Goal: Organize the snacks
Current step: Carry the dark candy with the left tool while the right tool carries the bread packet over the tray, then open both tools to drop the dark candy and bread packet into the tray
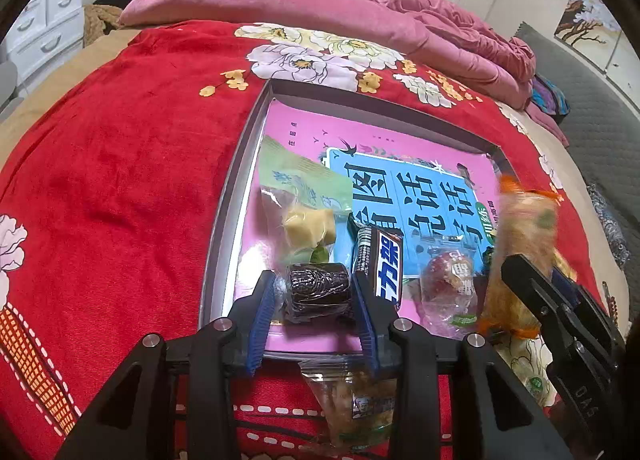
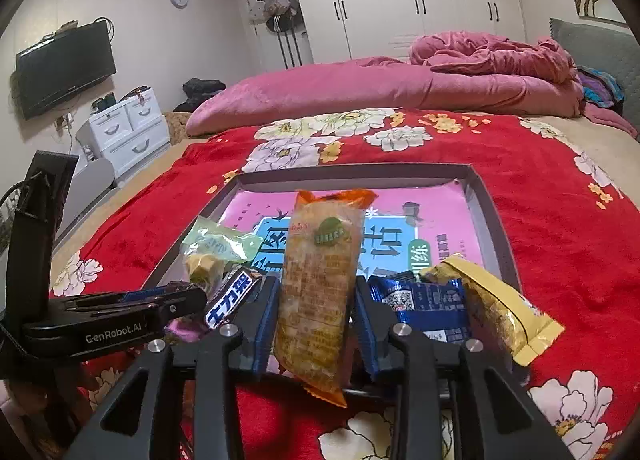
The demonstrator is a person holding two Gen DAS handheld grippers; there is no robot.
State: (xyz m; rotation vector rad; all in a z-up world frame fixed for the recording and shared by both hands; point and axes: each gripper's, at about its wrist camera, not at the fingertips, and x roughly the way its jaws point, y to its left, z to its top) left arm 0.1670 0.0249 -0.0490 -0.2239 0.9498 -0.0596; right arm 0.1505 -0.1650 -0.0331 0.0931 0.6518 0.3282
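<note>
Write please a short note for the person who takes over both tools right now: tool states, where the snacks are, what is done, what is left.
Left tool: shut on the dark roll, low over the tray's near edge.
Right tool: orange packet upright between its fingers; whether the pads press it is unclear.
Done: green packet, chocolate bar and date packet lie in the tray; blue packet and yellow packet sit at its near right corner.
Left: set down both snacks, then probably fetch the clear packet from the red blanket.
</note>
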